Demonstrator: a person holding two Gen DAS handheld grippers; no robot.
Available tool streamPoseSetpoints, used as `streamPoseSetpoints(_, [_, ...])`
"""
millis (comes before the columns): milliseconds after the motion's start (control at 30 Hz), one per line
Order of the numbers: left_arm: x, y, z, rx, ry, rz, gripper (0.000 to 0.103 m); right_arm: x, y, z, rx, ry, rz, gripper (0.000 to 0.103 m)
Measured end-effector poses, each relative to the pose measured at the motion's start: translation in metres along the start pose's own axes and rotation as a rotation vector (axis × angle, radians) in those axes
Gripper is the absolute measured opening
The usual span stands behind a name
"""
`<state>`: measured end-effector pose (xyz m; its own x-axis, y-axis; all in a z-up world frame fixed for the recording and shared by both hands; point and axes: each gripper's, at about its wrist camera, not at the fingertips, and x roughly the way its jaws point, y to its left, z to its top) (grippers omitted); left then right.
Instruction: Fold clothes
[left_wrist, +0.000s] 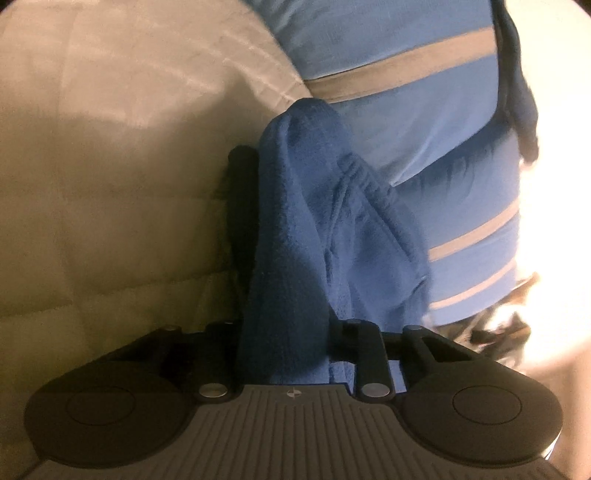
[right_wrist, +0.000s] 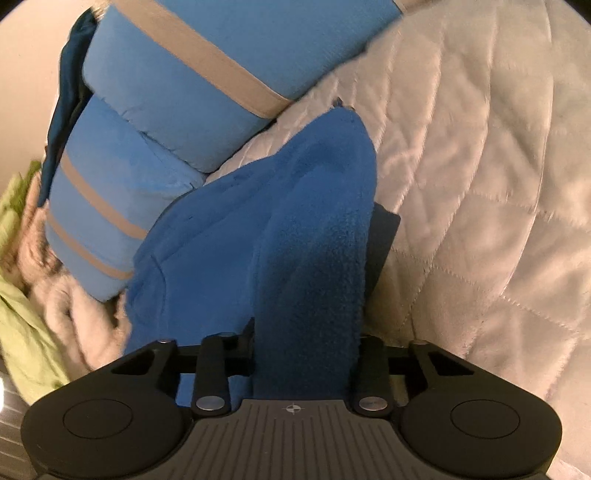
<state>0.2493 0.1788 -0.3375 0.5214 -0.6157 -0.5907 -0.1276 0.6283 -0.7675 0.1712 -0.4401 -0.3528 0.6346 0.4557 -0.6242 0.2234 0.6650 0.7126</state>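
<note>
Jaws of both grippers are pressed onto one item, a deep-blue fleece garment with a nubbly pile.

Left gripper (left_wrist: 291, 206): its black left-hand finger (left_wrist: 242, 206) stands bare against the near edge of the fleece; the other finger is buried under the cloth. A thick fold runs down between the fingers to the gripper body, and a ribbed, gathered hem bunches on the side facing the striped pillows.

Right gripper (right_wrist: 325, 236): pinching a broad fold of the same deep-blue fleece garment (right_wrist: 295, 221), which rises to a rounded peak ahead of the fingers. One black finger (right_wrist: 382, 243) shows at the fleece's outer edge, toward the bare quilt; the other is covered.

Landmark: a pale cream quilted bedspread (right_wrist: 480, 184) with diamond stitching, on which everything lies. The fleece trails onto it from both grips (how much of the garment is lifted cannot be told).

Beyond the fleece on the bedspread: two bright-blue pillows with beige stripes (right_wrist: 166, 122), stacked one against the other, the fleece touching the lower one. A dark navy cloth (right_wrist: 68, 96) is wedged behind the pillows. At the bedspread's edge beside the lower pillow lie a fluffy cream knit (right_wrist: 70, 306) and a lime-green fabric (right_wrist: 26, 317).
</note>
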Motion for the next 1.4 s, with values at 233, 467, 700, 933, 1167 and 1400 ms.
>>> streamPoseSetpoints(233, [-0.027, -0.082, -0.008, 0.277, -0.093, 0.245, 0.023, -0.035, 0.069, -0.009, -0.225, -0.128, -0.182, 0.029])
streamPoseSetpoints(467, [-0.055, -0.166, -0.025, 0.555, -0.240, 0.442, 0.023, -0.065, 0.145, -0.015, -0.492, -0.255, -0.334, 0.029])
streamPoseSetpoints(700, [-0.087, -0.175, -0.018, 0.569, -0.304, 0.513, 0.023, -0.071, 0.187, -0.024, -0.550, -0.315, -0.322, 0.029])
streamPoseSetpoints(933, [-0.119, -0.184, -0.001, 0.630, -0.394, 0.629, 0.023, -0.030, 0.246, -0.026, -0.645, -0.335, -0.281, 0.029])
streamPoseSetpoints(1167, [-0.139, -0.179, 0.046, 0.839, -0.782, 1.070, 0.062, 0.056, 0.300, -0.017, -0.812, -0.454, -0.290, 0.094])
streamPoseSetpoints(1400, [-0.115, -0.170, 0.061, 0.882, -0.888, 1.245, 0.086, 0.063, 0.296, -0.030, -0.899, -0.514, -0.417, 0.103])
